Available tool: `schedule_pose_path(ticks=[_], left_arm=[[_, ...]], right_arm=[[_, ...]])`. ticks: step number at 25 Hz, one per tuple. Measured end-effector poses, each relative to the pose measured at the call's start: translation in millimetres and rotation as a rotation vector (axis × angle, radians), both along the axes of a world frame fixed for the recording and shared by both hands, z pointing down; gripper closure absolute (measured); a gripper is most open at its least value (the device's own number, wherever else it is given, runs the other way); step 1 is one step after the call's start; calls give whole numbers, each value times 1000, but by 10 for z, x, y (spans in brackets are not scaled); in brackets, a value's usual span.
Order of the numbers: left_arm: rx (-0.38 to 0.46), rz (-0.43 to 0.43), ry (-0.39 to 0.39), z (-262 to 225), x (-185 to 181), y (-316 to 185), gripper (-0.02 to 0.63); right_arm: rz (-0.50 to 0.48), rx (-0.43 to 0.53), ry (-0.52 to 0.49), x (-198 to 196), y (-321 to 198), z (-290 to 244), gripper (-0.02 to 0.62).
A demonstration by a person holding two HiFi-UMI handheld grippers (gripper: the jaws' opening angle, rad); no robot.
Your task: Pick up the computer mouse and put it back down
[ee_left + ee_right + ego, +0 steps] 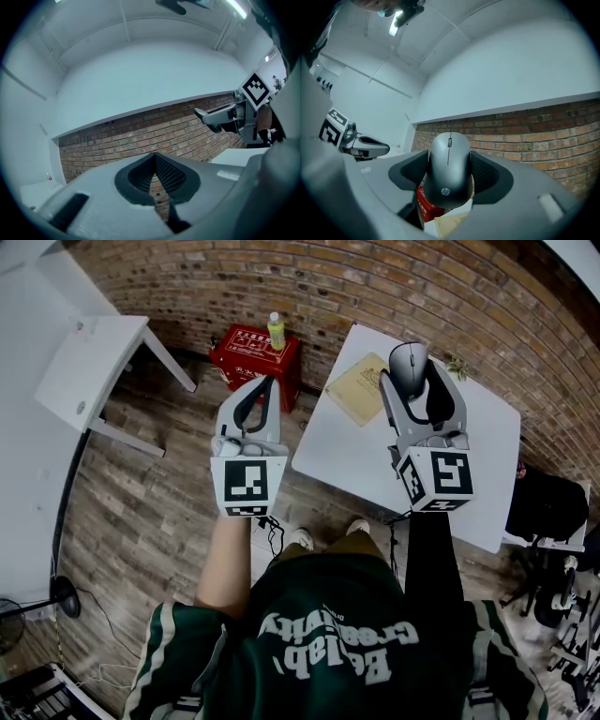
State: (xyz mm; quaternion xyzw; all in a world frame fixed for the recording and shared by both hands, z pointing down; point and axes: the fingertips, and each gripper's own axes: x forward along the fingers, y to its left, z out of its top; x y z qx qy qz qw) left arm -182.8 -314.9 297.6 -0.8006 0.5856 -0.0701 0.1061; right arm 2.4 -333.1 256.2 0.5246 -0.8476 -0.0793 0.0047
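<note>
Dark grey plastic computer mouse (449,164) was clamped between the pads of the right gripper (412,381), raised above the white square table (469,474), left gripper (265,390) pinched closed on nothing, beside the table's edge, over the wooden plank floor (141,521)

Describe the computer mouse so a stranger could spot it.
Look at the white table by the brick wall. Near its far corner, the right gripper is shut on the computer mouse. It is dark grey and rounded, unlike the flat tan book beside it.
</note>
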Motion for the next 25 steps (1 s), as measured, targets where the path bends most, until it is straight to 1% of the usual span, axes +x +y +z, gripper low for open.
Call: schedule_pose_path(ticks=[9,17,25], left_arm=[[-1,9,2,36,64,29,600],[0,23,7,17,136,50,600],[2,58,6,8,289,104,600]], right_arm=[[-1,-106,11,6,-44,466,296],[-5,-210,51,-21,-40,956,295],[-19,-318,74,-66,-38,1465,296]])
